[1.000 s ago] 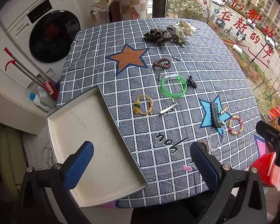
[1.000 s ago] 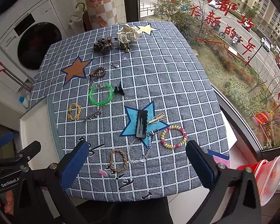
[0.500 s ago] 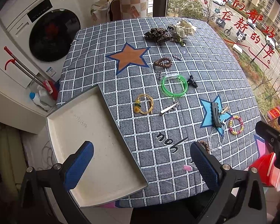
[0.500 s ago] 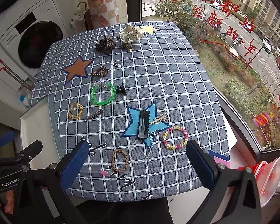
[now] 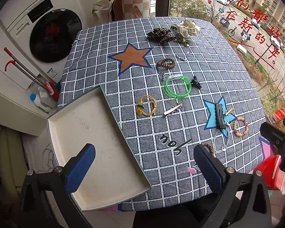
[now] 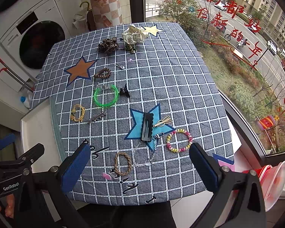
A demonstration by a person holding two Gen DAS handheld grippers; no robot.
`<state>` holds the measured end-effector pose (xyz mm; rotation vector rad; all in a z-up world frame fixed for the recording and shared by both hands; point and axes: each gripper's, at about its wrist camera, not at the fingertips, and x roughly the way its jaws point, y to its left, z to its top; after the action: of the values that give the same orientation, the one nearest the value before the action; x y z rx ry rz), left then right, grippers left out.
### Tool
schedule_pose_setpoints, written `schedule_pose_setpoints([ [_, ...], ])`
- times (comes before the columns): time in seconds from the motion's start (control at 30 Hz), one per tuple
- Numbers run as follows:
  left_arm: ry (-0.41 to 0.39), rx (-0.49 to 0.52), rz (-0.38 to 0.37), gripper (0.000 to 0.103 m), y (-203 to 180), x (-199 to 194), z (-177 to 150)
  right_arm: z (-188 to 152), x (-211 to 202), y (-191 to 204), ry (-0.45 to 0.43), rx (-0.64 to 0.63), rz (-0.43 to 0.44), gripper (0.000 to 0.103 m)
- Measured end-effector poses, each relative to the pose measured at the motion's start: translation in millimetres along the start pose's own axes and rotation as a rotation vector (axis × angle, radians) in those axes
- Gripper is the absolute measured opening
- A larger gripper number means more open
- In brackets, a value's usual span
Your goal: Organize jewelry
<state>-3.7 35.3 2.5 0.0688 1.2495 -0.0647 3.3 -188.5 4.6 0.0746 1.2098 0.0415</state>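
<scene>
Jewelry lies scattered on a grey checked tablecloth (image 6: 171,79). A green bangle (image 5: 178,86) (image 6: 105,97), a yellow cord bracelet (image 5: 147,108), a silver hair clip (image 5: 172,109), a black hair clip (image 6: 147,127), a pink-yellow bead bracelet (image 6: 179,140), a braided brown bracelet (image 6: 123,163) and a clear chain (image 6: 144,156) show. An empty white tray (image 5: 96,152) sits at the table's left front corner. My left gripper (image 5: 144,169) is open above the tray's right edge. My right gripper (image 6: 139,168) is open above the braided bracelet.
Two fabric scrunchies (image 5: 172,32) lie at the far edge, and a brown bead bracelet (image 5: 165,63) sits near an orange star. A washing machine (image 5: 47,32) stands left. A window (image 6: 237,38) runs along the right. A red container (image 6: 273,180) sits beside the table's right front.
The right wrist view has drifted slightly forward over the table. Both grippers stay open and no jewelry has moved.
</scene>
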Motion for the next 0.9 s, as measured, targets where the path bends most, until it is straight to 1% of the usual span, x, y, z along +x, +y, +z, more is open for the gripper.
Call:
schedule_pose_setpoints([
  [0.9, 0.001, 0.001, 0.002, 0.103, 0.7, 0.9, -2.3, -0.4, 0.2, 0.3, 0.001, 0.001, 0.001, 0.103],
])
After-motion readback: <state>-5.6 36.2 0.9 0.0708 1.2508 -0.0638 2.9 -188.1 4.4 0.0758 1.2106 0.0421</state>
